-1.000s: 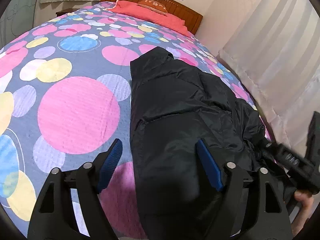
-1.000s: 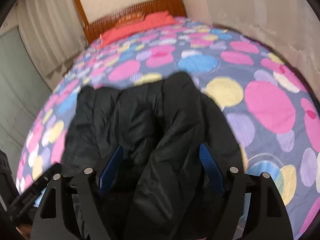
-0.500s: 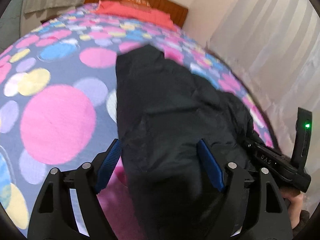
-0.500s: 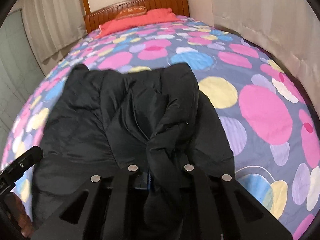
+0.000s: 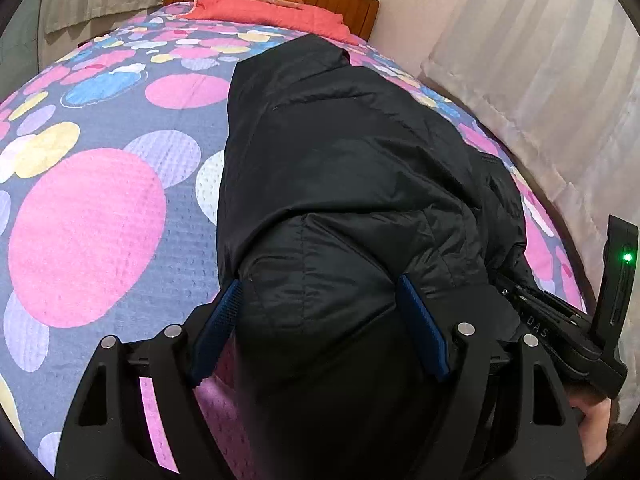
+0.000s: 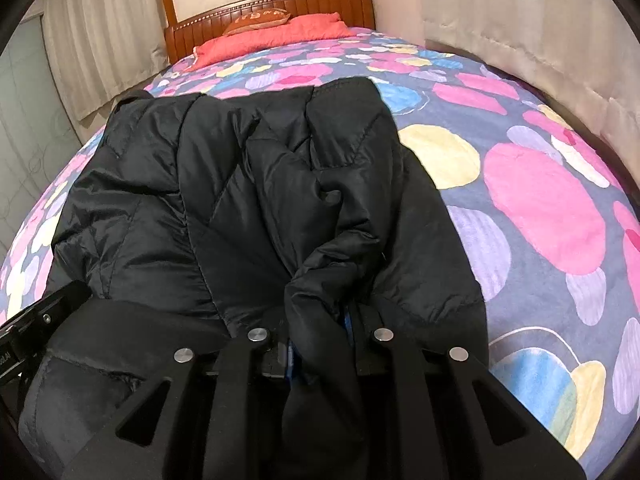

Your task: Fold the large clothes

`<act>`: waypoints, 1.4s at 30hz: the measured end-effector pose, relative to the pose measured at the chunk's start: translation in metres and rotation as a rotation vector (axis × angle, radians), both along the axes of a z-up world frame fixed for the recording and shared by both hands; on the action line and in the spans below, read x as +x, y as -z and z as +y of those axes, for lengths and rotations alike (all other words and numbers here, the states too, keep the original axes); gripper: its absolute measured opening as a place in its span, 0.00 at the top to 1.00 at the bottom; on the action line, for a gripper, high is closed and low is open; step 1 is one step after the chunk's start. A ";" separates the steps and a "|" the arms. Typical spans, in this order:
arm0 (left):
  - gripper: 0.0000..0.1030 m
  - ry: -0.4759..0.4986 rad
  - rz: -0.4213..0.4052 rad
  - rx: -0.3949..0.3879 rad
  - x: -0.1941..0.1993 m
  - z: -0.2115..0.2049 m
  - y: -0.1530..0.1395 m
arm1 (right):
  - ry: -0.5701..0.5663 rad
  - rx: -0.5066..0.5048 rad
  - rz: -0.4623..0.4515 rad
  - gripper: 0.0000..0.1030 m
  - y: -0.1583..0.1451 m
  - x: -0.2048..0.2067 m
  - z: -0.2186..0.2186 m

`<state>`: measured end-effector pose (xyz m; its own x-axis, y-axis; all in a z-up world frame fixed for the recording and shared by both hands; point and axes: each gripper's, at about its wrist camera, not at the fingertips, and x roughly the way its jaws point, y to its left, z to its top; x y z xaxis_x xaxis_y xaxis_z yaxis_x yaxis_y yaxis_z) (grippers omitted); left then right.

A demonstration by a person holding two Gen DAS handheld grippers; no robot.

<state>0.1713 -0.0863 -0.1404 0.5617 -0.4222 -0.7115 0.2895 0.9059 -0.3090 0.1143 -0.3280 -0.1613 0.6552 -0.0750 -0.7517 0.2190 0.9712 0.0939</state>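
Observation:
A black quilted jacket (image 5: 344, 168) lies lengthways on the bed, its near end bunched up. My left gripper (image 5: 320, 304) is open, its blue pads on either side of the jacket's raised near hem. In the right wrist view the jacket (image 6: 240, 184) spreads ahead. My right gripper (image 6: 320, 328) is shut on a gathered fold of the jacket. The right gripper's body also shows at the right edge of the left wrist view (image 5: 560, 332).
The bed has a quilt (image 5: 88, 232) with pink, yellow and blue circles. A red pillow (image 6: 280, 32) and wooden headboard (image 6: 272, 4) are at the far end. Curtains (image 5: 540, 60) hang close along the bed's right side.
My right gripper has shut on a fold of the jacket. My left gripper moved forward over the near hem, and the jacket's near end has risen between its open pads.

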 end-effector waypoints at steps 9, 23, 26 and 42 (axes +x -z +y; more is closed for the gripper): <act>0.24 -0.050 -0.044 0.006 -0.018 0.020 -0.047 | 0.070 -0.087 -0.032 0.52 -0.067 -0.033 -0.004; 0.24 -0.060 -0.022 0.087 0.046 -0.026 -0.053 | -0.080 -0.116 0.003 0.52 -0.061 0.069 0.018; 0.19 -0.082 0.005 0.099 0.054 -0.029 -0.034 | -0.075 -0.095 0.017 0.50 -0.043 0.069 0.012; 0.12 -0.087 -0.036 0.210 0.063 -0.044 0.007 | -0.054 -0.021 -0.025 0.44 0.007 0.073 0.005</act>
<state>0.2347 -0.1303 -0.1477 0.6162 -0.2152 -0.7576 0.2146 0.9714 -0.1015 0.1872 -0.3234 -0.1683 0.6774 -0.0547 -0.7336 0.1645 0.9832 0.0786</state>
